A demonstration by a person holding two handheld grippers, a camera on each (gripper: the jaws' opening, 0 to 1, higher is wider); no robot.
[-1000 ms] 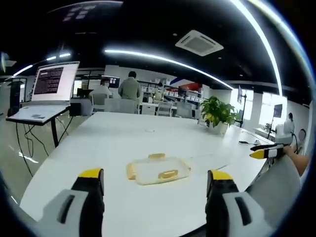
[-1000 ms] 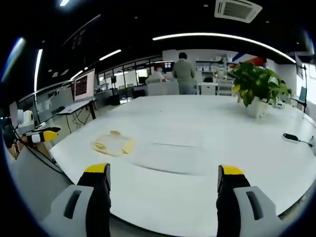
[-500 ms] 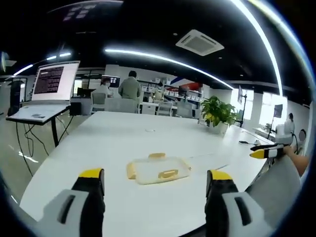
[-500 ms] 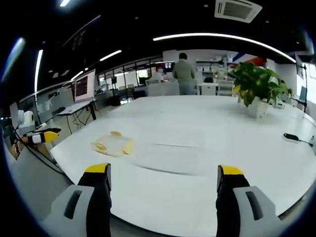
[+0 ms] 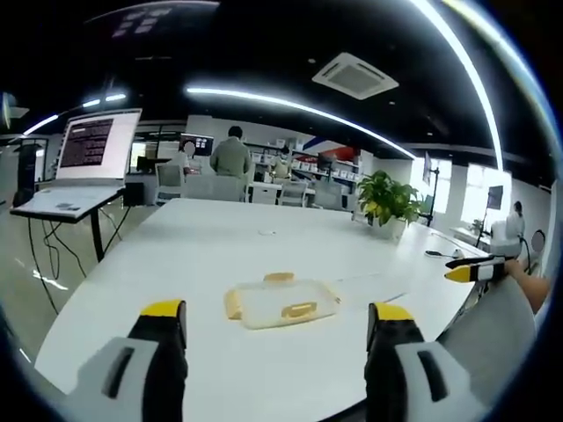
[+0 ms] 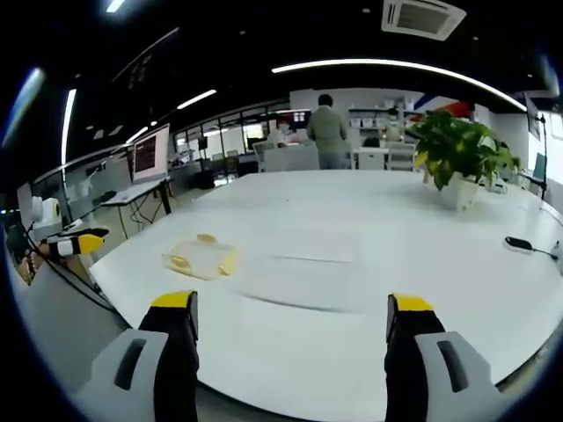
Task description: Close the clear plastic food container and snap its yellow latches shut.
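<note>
A clear plastic food container (image 5: 281, 301) with yellow latches (image 5: 299, 309) lies flat on the white table (image 5: 211, 255), a short way beyond my left gripper (image 5: 273, 325), which is open and holds nothing. From the right gripper view the container (image 6: 202, 256) sits far off to the left, near the table's edge. My right gripper (image 6: 290, 321) is open, held above the near table edge. The right gripper (image 5: 471, 272) enters the left gripper view at the far right, its yellow tips showing. The left gripper (image 6: 75, 243) appears at the left of the right gripper view.
A potted plant (image 6: 455, 158) and a small dark device (image 6: 521, 245) stand on the table's far side. A laptop on a stand (image 5: 84, 167) is off to the left. People stand by desks (image 5: 230, 158) in the background. A sleeve (image 5: 493, 325) shows at right.
</note>
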